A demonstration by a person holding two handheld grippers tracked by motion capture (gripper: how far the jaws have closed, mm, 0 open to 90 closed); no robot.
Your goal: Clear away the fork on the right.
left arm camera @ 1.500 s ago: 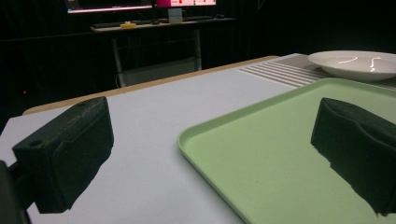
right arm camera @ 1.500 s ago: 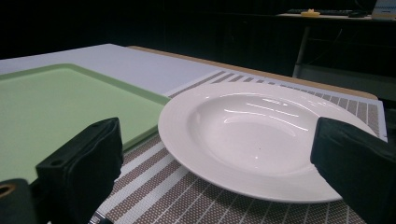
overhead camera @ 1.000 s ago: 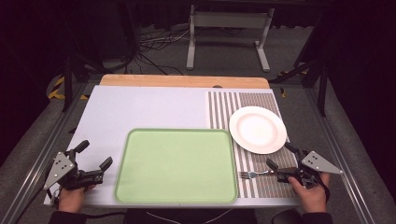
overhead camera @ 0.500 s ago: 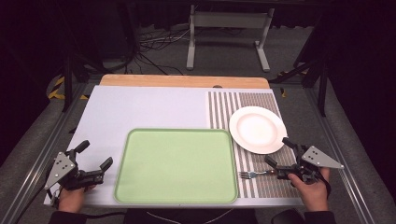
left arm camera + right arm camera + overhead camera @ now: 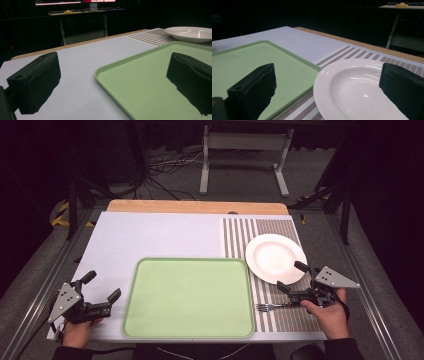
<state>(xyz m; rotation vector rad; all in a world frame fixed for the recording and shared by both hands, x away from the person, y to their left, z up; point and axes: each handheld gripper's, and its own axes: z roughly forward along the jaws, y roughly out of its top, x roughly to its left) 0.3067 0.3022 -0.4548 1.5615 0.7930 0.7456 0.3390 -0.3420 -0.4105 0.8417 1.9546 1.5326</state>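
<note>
High view: right tongs [image 5: 290, 279] released, poised at the near rim of the white plate [image 5: 275, 258]; fork [image 5: 272, 307] just beside them.
Left gripper view: left tongs [image 5: 112, 85] released beside the green tray [image 5: 150, 82].
Right gripper view: plate between the jaws; likely rigid, glossy, breakable; grip the rim.

Looking along the left gripper [image 5: 117, 80], jaws spread wide: one black jaw low at the left over the pale grey table top [image 5: 82, 57], the other at the right over the light green tray [image 5: 140, 82]. Tray corner sits right between them, rim raised, nothing on it. Further back, a white plate [image 5: 188, 33] on a striped placemat [image 5: 150, 38], plus a dark desk [image 5: 82, 12] with glowing screens.
</note>
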